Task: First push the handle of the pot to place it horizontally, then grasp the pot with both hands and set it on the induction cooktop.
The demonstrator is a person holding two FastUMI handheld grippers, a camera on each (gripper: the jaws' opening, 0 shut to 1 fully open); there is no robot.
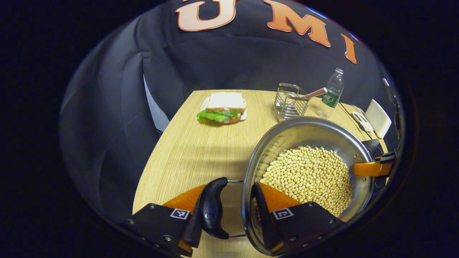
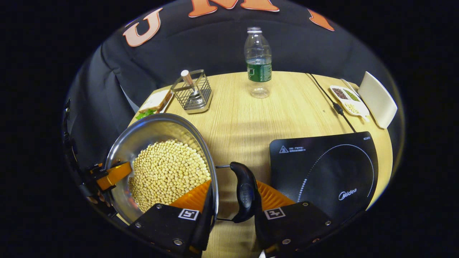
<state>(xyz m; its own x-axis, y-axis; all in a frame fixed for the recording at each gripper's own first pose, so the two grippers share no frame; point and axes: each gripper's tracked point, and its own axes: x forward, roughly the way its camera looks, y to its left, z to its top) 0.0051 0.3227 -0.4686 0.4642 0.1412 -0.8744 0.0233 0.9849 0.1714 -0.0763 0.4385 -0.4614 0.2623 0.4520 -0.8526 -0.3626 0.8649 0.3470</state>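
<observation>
The pot [image 1: 308,168], full of pale beans [image 1: 310,175], sits above the wooden table [image 1: 186,150] between the two grippers, beside the black cooktop [image 2: 322,172] and not on it. In the left gripper view, the left gripper [image 1: 235,206] has one finger outside the black side handle [image 1: 211,208] and the other inside the pot wall; the fingers close on the handle and the rim together. In the right gripper view, the right gripper [image 2: 229,208] does the same on the opposite handle [image 2: 244,191], one finger inside the rim and one beyond the handle. Farther back on the table stand a sandwich [image 1: 222,107], a wire basket [image 2: 192,91] and a clear bottle [image 2: 258,62]. A small dish [image 2: 349,100] lies near the far corner, beside the cooktop's cable [image 2: 331,102].
</observation>
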